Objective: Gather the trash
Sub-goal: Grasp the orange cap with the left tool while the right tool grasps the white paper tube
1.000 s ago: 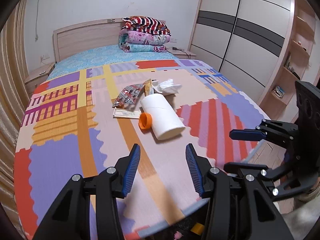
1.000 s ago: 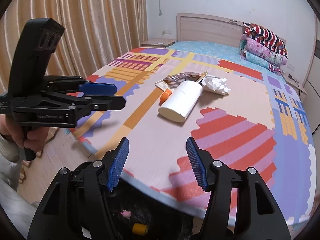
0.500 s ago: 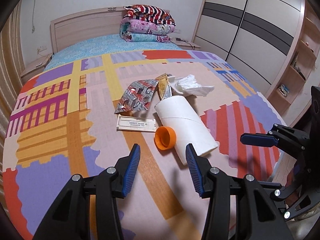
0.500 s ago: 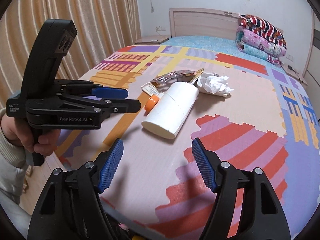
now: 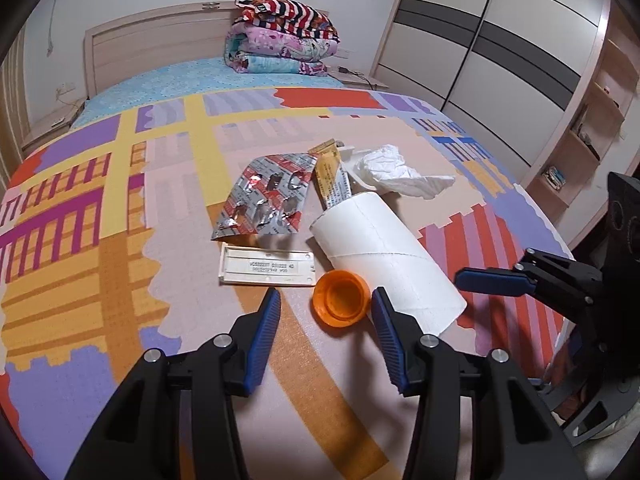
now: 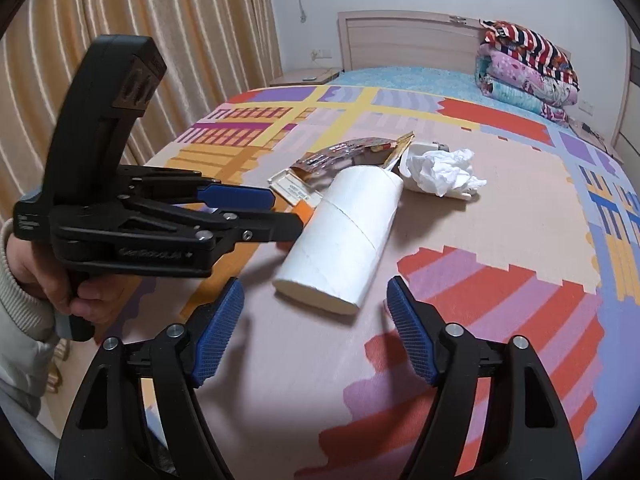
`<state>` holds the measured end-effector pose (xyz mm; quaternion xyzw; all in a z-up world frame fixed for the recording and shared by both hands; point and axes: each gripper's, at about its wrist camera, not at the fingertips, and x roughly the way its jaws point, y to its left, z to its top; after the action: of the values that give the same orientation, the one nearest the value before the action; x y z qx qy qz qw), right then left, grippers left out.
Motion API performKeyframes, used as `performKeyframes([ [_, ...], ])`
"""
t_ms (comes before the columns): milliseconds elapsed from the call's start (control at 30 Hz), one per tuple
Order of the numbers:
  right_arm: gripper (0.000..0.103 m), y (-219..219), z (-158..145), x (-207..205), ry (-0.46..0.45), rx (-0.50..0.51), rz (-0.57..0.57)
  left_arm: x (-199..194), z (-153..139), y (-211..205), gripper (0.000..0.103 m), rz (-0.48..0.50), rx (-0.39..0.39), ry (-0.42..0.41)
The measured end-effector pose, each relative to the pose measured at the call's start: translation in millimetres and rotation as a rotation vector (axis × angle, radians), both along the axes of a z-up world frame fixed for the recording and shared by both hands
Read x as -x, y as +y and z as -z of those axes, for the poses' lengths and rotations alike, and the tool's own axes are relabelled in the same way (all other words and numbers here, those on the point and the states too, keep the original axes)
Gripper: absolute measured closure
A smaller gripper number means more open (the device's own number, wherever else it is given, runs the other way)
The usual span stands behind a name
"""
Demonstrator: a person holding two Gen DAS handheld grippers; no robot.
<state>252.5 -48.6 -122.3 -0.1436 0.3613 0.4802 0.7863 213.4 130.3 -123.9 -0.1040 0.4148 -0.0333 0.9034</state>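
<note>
1. the left gripper (image 5: 325, 312) stood part spread, pinching nothing, with the orange cap (image 5: 341, 297) just beyond its tips, between the two fingers' lines.
2. the plastic strip (image 5: 267, 266), foil blister pack (image 5: 266, 200), paper roll (image 5: 384, 256) and crumpled tissue (image 5: 400, 174) all lay uncollected farther ahead on the bed mat (image 5: 120, 280).
3. the right gripper (image 6: 316, 316) was opening, empty, the roll just ahead of it.
4. nothing looked collected yet.

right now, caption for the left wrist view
Open left gripper nearing an orange cap beside a paper roll on the bed's colourful mat.
</note>
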Motion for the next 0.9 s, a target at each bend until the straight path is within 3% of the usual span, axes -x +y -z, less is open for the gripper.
performKeyframes([
  [167,0.029,5.0,3.6,-4.4,0.002,0.008,0.013,-6.4,3.8,-0.4,0.059,0.014,0.007,0.004],
  [267,0.029,5.0,6.1,-6.2,-0.005,0.021,0.032,-6.9,4.3,-1.0,0.072,0.017,-0.003,0.004],
  [400,0.030,2.1,6.5,-11.5,-0.004,0.020,0.062,-5.2,4.5,-4.4,0.074,0.033,-0.011,-0.002],
  [467,0.047,0.8,7.0,-14.9,0.009,0.014,0.070,-3.7,3.9,-5.1,0.074,0.027,-0.014,-0.003],
  [533,0.055,1.7,8.7,-17.2,0.024,0.016,0.071,-0.9,2.1,-5.8,0.074,0.020,-0.015,-0.009],
  [900,0.058,-7.6,-2.5,-7.0,0.006,-0.014,0.073,23.7,-20.5,-17.7,0.074,0.011,-0.053,-0.049],
])
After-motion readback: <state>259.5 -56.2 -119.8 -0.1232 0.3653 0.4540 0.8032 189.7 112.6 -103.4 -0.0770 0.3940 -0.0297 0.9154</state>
